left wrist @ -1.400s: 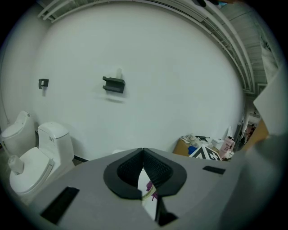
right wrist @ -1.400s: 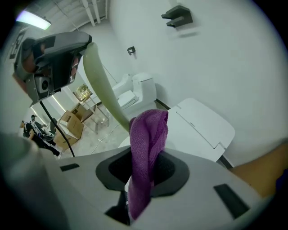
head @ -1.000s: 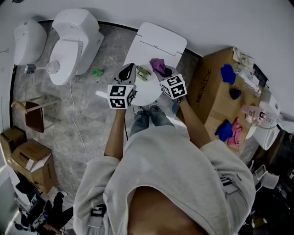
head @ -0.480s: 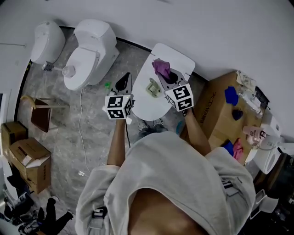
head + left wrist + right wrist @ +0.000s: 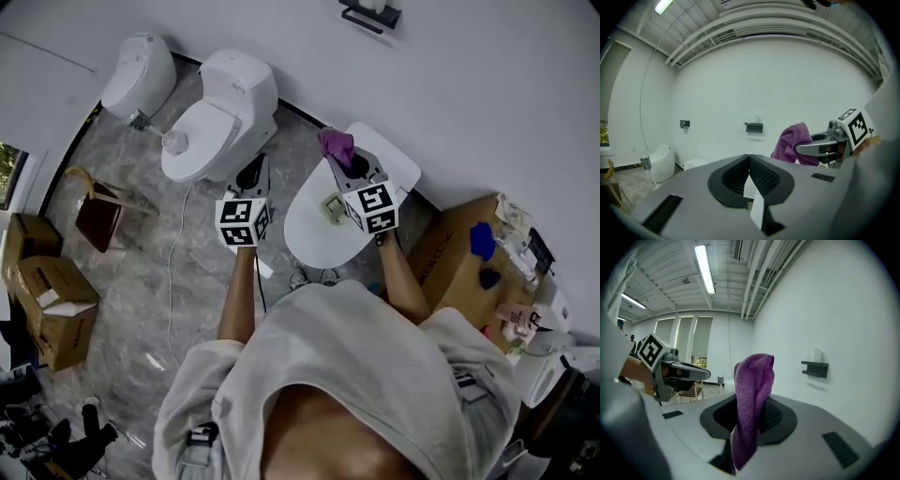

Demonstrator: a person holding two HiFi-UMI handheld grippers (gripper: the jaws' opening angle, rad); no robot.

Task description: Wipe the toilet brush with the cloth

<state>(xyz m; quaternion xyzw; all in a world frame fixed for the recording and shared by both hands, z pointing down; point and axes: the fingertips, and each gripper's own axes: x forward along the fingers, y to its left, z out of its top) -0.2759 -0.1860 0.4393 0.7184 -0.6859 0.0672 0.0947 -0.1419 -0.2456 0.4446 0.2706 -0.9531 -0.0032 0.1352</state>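
Clamping cloth [image 5: 752,399] right, brush handle [image 5: 756,211] left

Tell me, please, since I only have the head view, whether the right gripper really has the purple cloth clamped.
Observer: Yes. In the right gripper view, the right gripper has its tongs closed on the purple cloth, which stands up out of them.
Operator: Thank you. And what is the left one holding?
Observer: In the left gripper view, the left gripper has its tongs together on a narrow white strip, probably the brush handle. No view shows a brush head.
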